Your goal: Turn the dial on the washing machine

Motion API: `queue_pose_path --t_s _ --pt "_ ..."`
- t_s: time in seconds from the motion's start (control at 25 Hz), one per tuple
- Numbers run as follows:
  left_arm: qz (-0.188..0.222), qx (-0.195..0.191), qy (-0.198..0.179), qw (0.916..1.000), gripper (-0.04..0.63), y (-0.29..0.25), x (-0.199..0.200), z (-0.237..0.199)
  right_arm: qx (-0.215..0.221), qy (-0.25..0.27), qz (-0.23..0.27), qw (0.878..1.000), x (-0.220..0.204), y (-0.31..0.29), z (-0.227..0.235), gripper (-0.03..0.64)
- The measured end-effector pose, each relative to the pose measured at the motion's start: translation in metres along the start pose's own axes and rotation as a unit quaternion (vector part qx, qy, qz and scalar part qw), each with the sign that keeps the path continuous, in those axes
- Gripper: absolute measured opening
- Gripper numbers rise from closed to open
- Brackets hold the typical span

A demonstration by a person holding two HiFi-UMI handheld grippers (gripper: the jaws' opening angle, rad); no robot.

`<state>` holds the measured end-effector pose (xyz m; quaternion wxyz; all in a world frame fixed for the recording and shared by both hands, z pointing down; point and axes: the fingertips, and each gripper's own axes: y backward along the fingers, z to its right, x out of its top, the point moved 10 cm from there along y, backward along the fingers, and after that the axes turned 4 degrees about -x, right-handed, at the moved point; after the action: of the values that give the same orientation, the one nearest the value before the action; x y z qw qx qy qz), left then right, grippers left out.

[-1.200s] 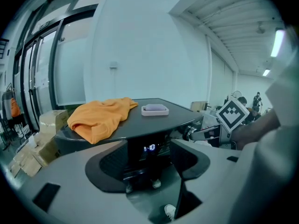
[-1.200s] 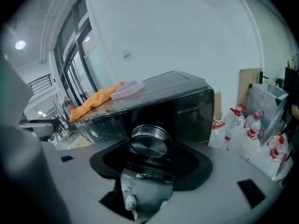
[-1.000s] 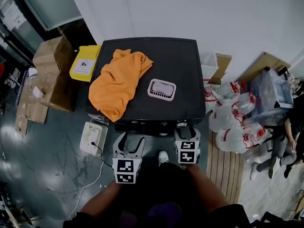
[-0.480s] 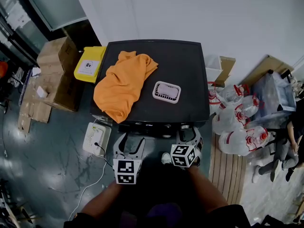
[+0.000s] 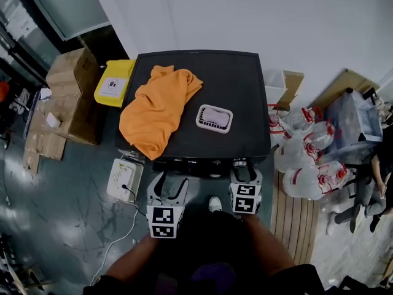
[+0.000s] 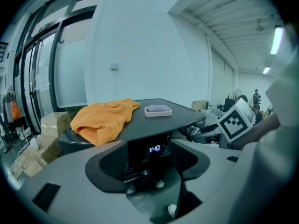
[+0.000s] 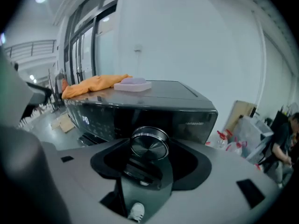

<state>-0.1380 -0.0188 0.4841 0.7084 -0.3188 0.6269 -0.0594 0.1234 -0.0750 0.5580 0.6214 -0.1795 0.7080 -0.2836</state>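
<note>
The turn of the dial (image 7: pixel 149 143) does not look begun, as far as these views show; what is done is the approach. The dial is a round knob with a brushed metal face, on the dark front panel of the machine (image 5: pixel 227 85), toward the panel's right end, below the edge of the top. The right gripper (image 5: pixel 244 168) is up against that front, angled down, and in its own view the dial sits squarely between its two jaws. The jaws have just been closing in a little, yet a dark gap shows on each side of the knob, so the pads do not seem to press on it: the claw stands apart around the dial rather than clamped on it. The left gripper (image 5: pixel 169 182) hangs just beside it to the left, in front of the same panel; its jaws are also apart with nothing in them, and between them only the lit display (image 6: pixel 154 149) of the machine shows, some way beyond. It appears to have no part in this step. On the machine's top lie an orange cloth (image 5: pixel 156 112), draped over the left front edge, and a small pink tray (image 5: pixel 214 118) near the middle, both well clear of the dial. What is left, by my reading, is nearly all of the task itself: bring the right jaws fully onto the knob's rim, roll the wrist to turn it, then let go. No view shows a pointer mark on the knob clearly enough to tell its setting.
</note>
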Motion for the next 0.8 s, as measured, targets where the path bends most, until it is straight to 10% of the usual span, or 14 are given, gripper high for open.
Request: queue_pose_path --t_s 0.28,0.8 --pt "-0.001 -0.005 0.005 1.0 0.287 -0.006 0.001 0.003 0.083 -0.11 0.002 0.99 -0.006 -0.003 0.021 0.273" --pt "-0.002 -0.011 -0.006 0.9999 0.287 -0.011 0.003 0.0 -0.049 0.13 0.017 0.99 0.001 0.008 -0.018 0.275"
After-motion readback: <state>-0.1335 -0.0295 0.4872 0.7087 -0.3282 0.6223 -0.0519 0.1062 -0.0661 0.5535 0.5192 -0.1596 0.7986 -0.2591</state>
